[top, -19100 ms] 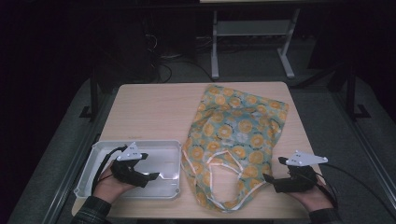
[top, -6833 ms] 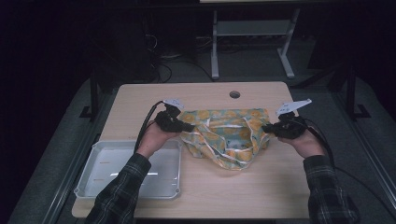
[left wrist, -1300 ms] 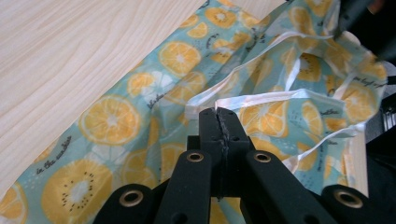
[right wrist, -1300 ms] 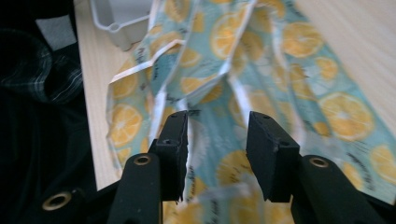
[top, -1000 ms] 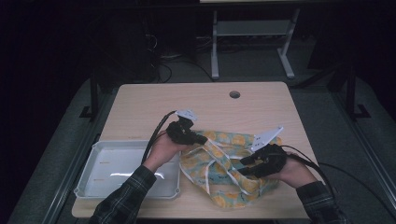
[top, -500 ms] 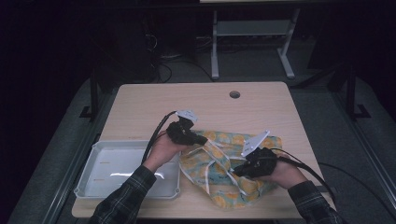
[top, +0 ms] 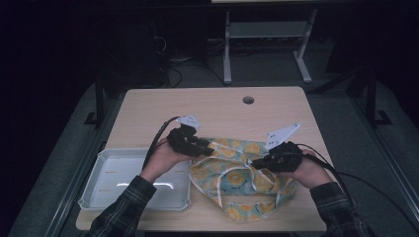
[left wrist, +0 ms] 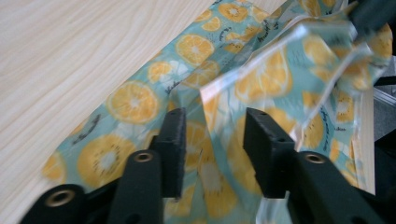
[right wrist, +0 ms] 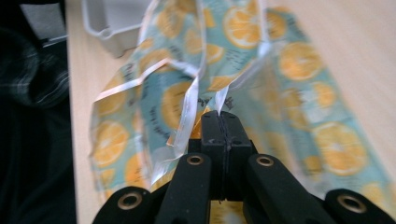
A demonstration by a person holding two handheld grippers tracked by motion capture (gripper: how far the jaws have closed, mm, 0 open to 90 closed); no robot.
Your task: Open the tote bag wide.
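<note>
Thin orange-print plastic bag [top: 237, 180] is lying crumpled on the bench [top: 207, 106] beside the tray [top: 133, 177]; I'm keeping my right claw [top: 257, 162] clenched on its white edging, left claw [left wrist: 212, 140] released astride a fold, folding it gently without tearing

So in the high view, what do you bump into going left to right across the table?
White tray → left hand-held gripper → orange-print bag → right hand-held gripper.
</note>
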